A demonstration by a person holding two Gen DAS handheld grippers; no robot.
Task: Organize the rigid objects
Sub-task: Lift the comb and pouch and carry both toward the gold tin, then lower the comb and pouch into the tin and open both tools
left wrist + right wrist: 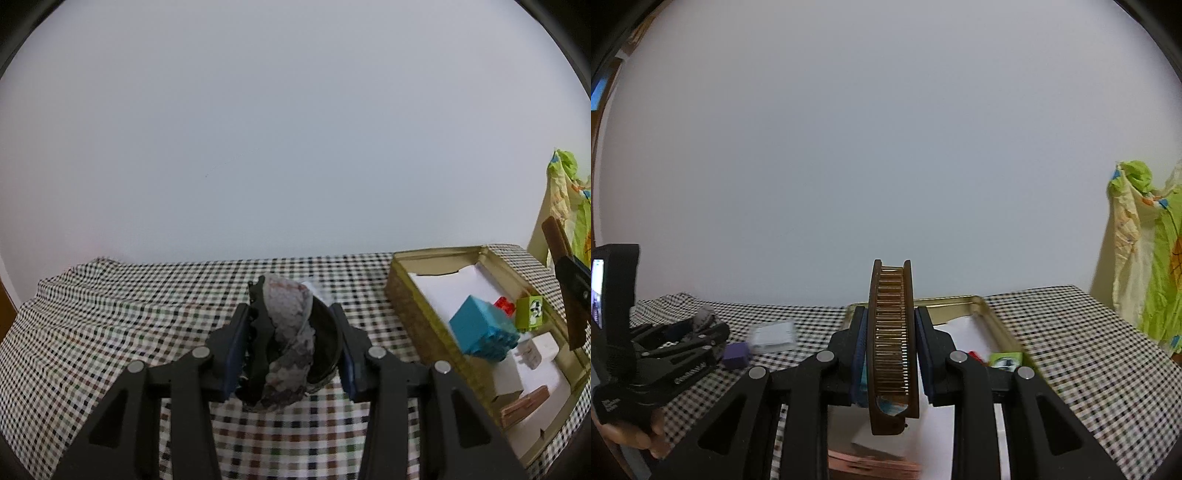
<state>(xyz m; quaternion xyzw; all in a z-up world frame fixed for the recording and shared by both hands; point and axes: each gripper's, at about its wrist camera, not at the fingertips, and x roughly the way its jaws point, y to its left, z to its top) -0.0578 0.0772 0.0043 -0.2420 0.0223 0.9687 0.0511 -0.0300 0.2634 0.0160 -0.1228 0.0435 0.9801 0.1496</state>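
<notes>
My left gripper (291, 347) is shut on a black hair claw clip with grey knitted fabric (291, 332), held just above the checkered tablecloth (110, 325). It also shows at the left of the right wrist view (683, 343). My right gripper (890, 358) is shut on a brown comb (892, 343), held upright over the gold box (960, 301). The gold box (417, 317) in the left wrist view holds a blue block (484, 328), a red brick (504, 305), a green block (530, 312) and white pieces.
A purple block (736, 354) and a white packet (774, 336) lie on the cloth left of the box. A green and yellow cloth (1148, 273) hangs at the right. A plain wall stands behind the table.
</notes>
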